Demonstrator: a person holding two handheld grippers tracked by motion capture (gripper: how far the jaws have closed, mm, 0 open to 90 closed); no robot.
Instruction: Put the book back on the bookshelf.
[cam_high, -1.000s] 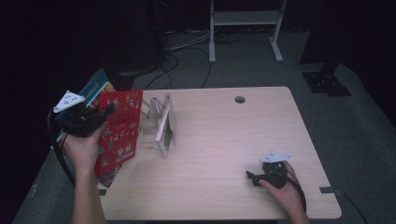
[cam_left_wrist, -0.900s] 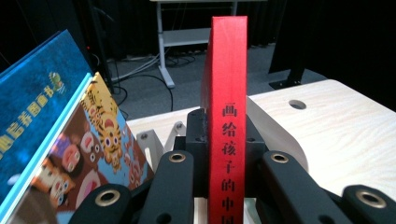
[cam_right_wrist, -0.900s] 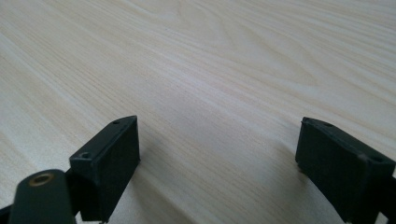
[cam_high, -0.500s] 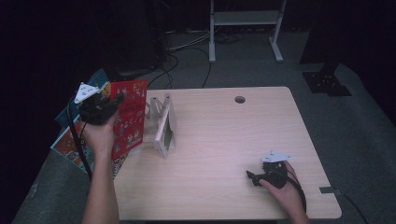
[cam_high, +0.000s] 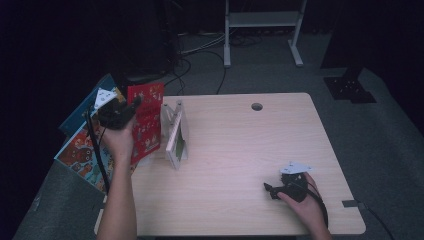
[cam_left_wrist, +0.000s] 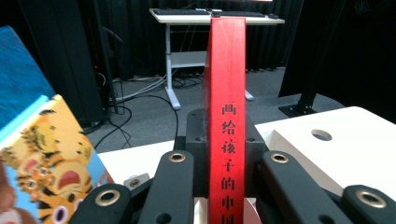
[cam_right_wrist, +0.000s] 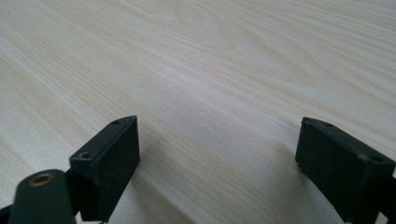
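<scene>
Dark room, pale wood table (cam_high: 240, 150). Left gripper (cam_high: 125, 111) clamps red book (cam_high: 146, 122) by its spine, upright beside the book stand (cam_high: 176, 135) — stiff, thin, likely slippery. Right gripper (cam_high: 272, 190) rests agape, empty.

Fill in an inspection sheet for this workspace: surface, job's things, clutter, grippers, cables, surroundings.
Surface: light wooden table, round cable hole near the far edge.
Job's things: red hardcover book held upright beside the pale wooden book rack.
Clutter: colourful picture books off the table's left edge.
Grippers: left gripper shut on the red book's spine; right gripper open, resting on the table.
Cables: black cable trailing from the left gripper; floor cables.
Surroundings: dark curtains, white desk frame.
</scene>
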